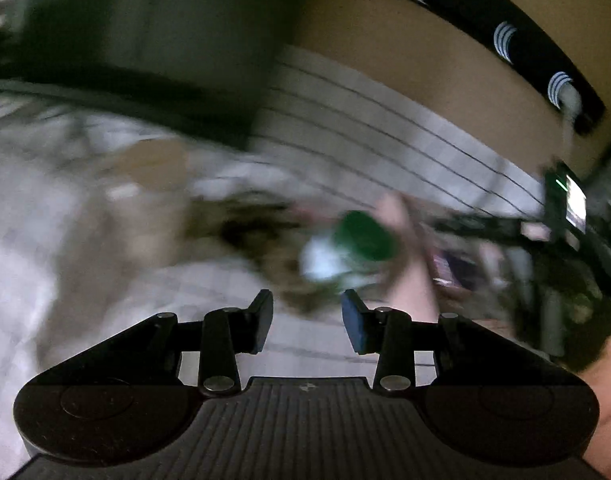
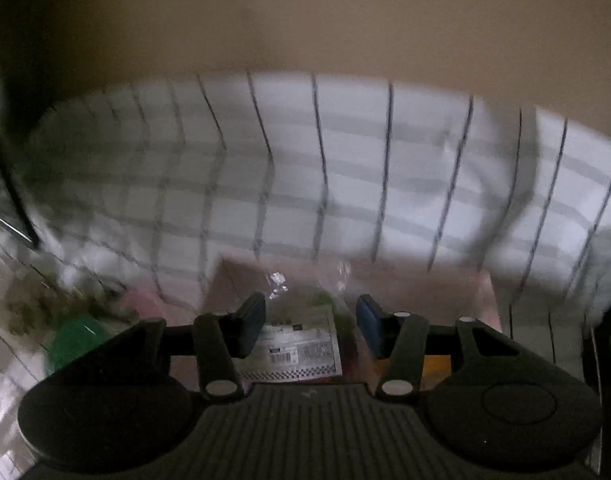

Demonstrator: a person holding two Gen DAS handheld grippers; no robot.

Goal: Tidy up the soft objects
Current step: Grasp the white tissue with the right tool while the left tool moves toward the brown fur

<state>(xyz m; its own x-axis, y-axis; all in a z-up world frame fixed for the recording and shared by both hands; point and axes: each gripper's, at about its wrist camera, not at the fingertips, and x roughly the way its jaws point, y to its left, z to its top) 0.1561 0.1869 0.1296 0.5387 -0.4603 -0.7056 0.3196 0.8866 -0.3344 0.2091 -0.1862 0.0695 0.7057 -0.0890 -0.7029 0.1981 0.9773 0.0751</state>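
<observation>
Left gripper (image 1: 307, 320): jaws apart, empty, green-and-white soft item (image 1: 345, 248) ahead; right gripper (image 2: 310, 326): jaws apart astride labelled clear packet (image 2: 295, 350), seemingly positioned for pickup.

Wall: plain tan wall (image 2: 305, 20) rises behind the bed in front of me.
Bedding: white sheet (image 2: 345, 168) with a thin dark grid and grey bands.
Trim: dark strip (image 1: 485, 12) high up, with white curved marks.
Furniture: dark bulk (image 1: 145, 32), too blurred to name.
Light: dim and muddy.
</observation>
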